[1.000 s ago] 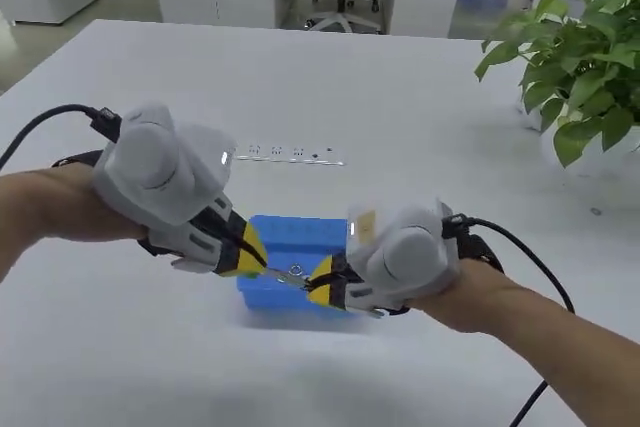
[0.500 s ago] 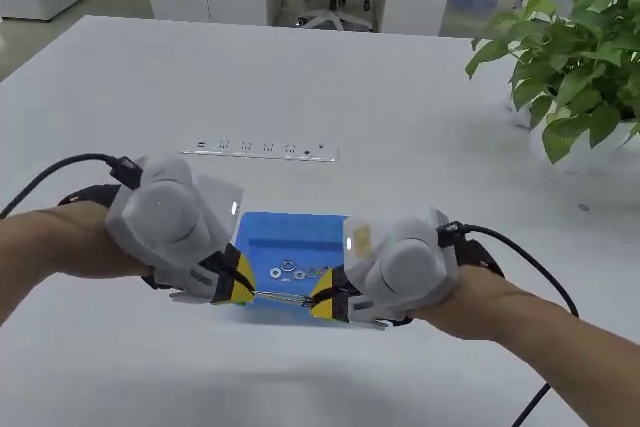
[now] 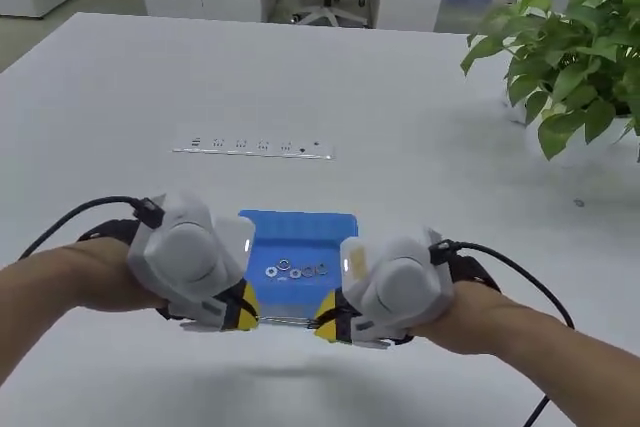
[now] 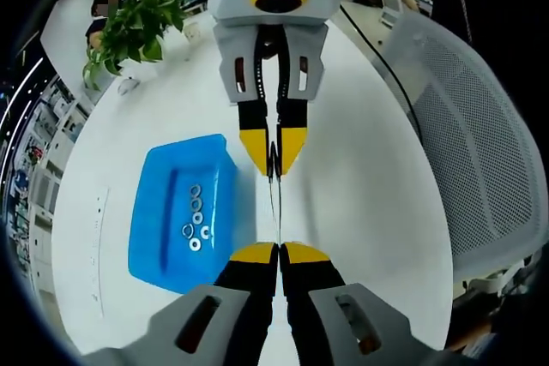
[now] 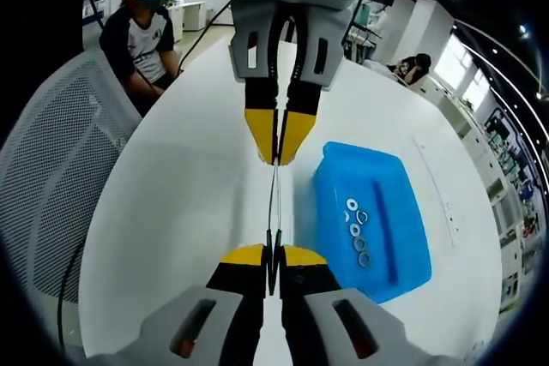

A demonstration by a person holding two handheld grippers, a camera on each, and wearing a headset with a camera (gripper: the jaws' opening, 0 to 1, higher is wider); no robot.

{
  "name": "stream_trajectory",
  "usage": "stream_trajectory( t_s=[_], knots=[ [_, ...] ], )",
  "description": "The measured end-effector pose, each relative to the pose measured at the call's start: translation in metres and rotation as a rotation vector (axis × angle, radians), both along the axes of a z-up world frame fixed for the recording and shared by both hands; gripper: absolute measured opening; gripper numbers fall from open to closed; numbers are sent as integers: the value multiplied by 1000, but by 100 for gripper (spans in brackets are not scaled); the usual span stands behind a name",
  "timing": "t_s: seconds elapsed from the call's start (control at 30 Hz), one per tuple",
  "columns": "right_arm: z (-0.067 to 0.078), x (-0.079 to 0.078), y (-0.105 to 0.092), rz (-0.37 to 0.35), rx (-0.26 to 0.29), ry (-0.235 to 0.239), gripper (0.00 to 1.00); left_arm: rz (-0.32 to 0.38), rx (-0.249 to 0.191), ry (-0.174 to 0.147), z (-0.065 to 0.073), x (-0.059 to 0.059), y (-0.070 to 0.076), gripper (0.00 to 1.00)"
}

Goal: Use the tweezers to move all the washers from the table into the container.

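While both pairs of jaws are pressed closed, the left gripper (image 3: 243, 309) and right gripper (image 3: 322, 317) meet tip to tip near the near edge of the tabletop (image 3: 400, 147), each pinching one end of the tweezers (image 5: 274, 199). Its two thin arms lie almost together, with a sliver of gap mid-length and nothing between them where they show. Just beside it, farther from that edge, sits the blue container (image 3: 300, 229), with the washers (image 3: 295, 270) clustered on its floor.
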State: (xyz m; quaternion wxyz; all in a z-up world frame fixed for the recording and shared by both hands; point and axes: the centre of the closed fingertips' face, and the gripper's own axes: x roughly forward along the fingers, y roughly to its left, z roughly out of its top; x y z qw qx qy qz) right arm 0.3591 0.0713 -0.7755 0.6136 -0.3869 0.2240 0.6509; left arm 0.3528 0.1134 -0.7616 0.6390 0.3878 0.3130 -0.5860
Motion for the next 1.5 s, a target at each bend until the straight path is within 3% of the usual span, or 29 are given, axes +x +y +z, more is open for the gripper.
stream_trajectory(
  t_s=[0.4,0.9,1.1,1.5],
  knots=[
    [-23,-12,0,-7,-18,26,6,6,15,21,-26,-11,1,6],
    [-39,-19,5,-22,-26,71,9,5,38,60,-43,-16,7,6],
    [-40,-18,6,-33,-21,84,10,26,26,70,-46,-16,8,6],
    [-40,-19,4,-55,-19,111,12,23,41,77,-52,-17,10,6]
  ],
)
